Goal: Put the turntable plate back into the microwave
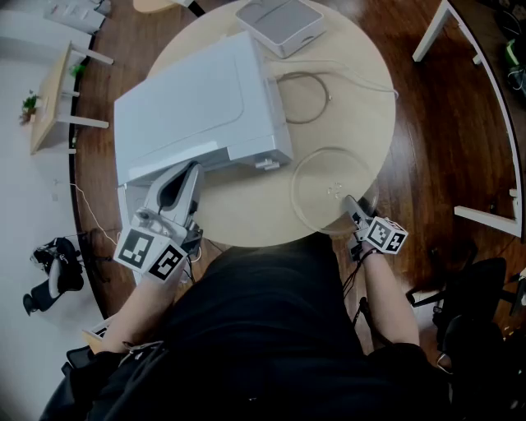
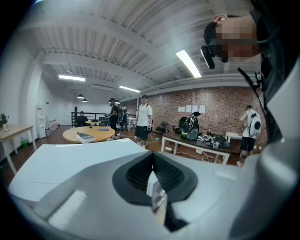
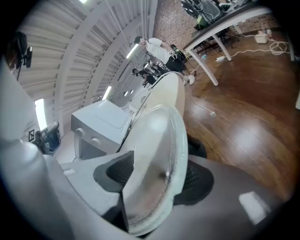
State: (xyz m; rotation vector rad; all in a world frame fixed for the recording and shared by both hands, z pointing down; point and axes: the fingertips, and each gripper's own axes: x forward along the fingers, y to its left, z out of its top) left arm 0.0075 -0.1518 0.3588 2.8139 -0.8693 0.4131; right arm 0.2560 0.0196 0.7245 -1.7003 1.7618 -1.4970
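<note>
My right gripper (image 1: 353, 205) is rolled onto its side. Its jaws stand apart, one on each side of the near rim of the turntable plate (image 1: 333, 189), and I can't see the pads pressing on it. The plate is clear glass, round, with a raised rim and a faint moulded mark at its middle. My left gripper (image 1: 191, 171) is closed on a thin white edge that looks like the door (image 2: 153, 185), at the front left corner of the microwave (image 1: 205, 99). The plate lies on the round, pale table (image 1: 246, 218), just right of the white microwave's front and outside it. Its near edge is at the table's edge, where my right gripper meets it. Further back on the table are a looped cable (image 1: 308, 97) and a flat white box (image 1: 279, 23). The floor (image 1: 436, 148) is dark wood, and the room behind has a brick wall (image 2: 220, 101) and strip lights.
</note>
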